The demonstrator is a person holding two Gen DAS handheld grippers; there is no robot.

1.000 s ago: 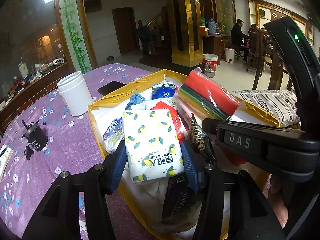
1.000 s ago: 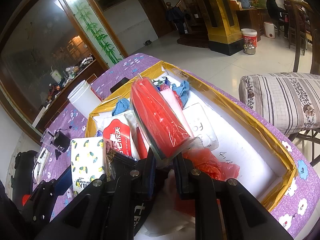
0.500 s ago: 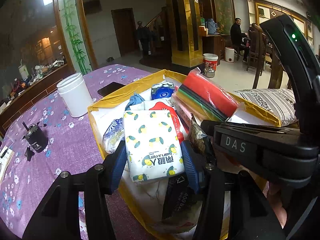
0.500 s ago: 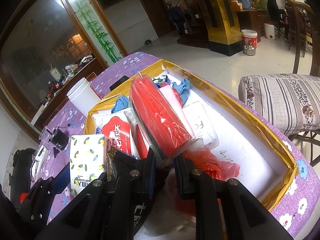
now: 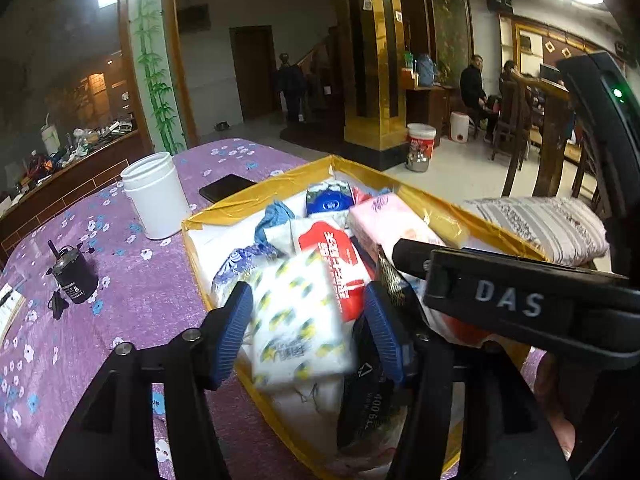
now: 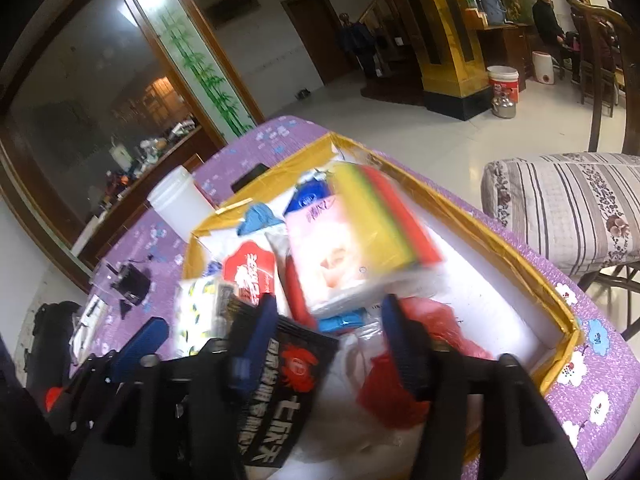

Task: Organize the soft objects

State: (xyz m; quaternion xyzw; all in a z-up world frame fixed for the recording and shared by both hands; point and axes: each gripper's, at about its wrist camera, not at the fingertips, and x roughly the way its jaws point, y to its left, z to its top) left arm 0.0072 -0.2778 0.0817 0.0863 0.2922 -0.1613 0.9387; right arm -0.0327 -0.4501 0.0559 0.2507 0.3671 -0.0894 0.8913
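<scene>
Everything is placed around the yellow-rimmed box [image 5: 256, 196] on the purple flowered tablecloth [image 5: 132, 300]. The left gripper [image 5: 308, 320] hangs over the near part of the box; its jaws have just been opening, and the lemon-print tissue pack [image 5: 298, 316] (blurred) lies loose between the blue pads [image 5: 236, 328], which no longer press on it. The right gripper [image 6: 332, 332] stands wide over the box too, its jaws having just opened. The red-and-yellow sponge pack [image 6: 380, 216] is inside the box, leaning on the pink tissue pack [image 6: 328, 252], free of the pads. A white jar [image 5: 154, 196] stands just beside the box's left wall.
</scene>
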